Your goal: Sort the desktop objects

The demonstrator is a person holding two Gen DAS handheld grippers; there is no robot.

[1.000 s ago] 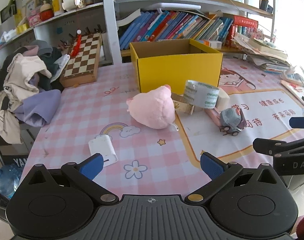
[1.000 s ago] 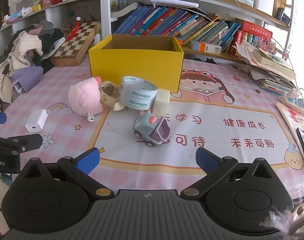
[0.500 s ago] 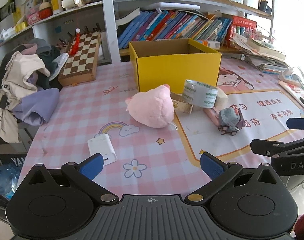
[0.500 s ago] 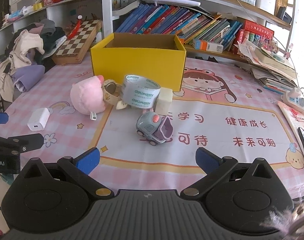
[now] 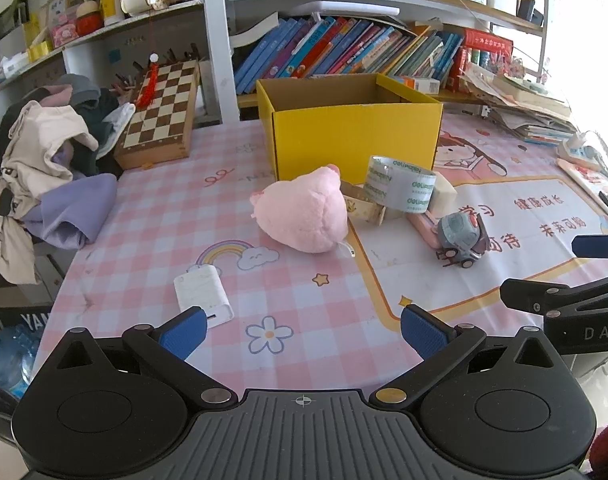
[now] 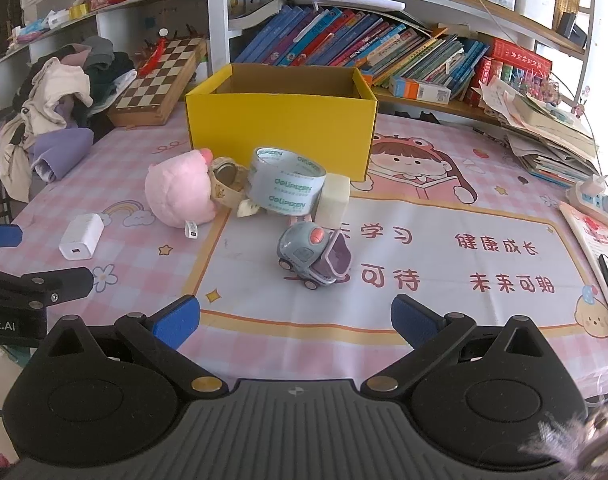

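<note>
An open yellow box (image 5: 355, 136) (image 6: 280, 128) stands at the table's middle back. In front of it lie a pink plush pig (image 5: 302, 216) (image 6: 180, 194), a clear tape roll (image 5: 399, 188) (image 6: 286, 186), a beige tape roll (image 6: 224, 182), a cream block (image 6: 335, 200), a grey toy car (image 5: 461, 238) (image 6: 311, 252) and a white charger (image 5: 203, 295) (image 6: 81, 236). My left gripper (image 5: 302, 330) is open and empty, near the front edge, just behind the charger. My right gripper (image 6: 296, 320) is open and empty, a little short of the toy car.
A chessboard (image 5: 162, 116) and a pile of clothes (image 5: 44, 160) sit at the back left. Books fill the shelf (image 6: 363, 48) behind the box. Stacked papers (image 6: 543, 132) and a power strip (image 6: 595, 196) lie at the right edge.
Both grippers have moved slightly forward toward the objects; the objects look a little nearer. Nothing was taken hold of.
</note>
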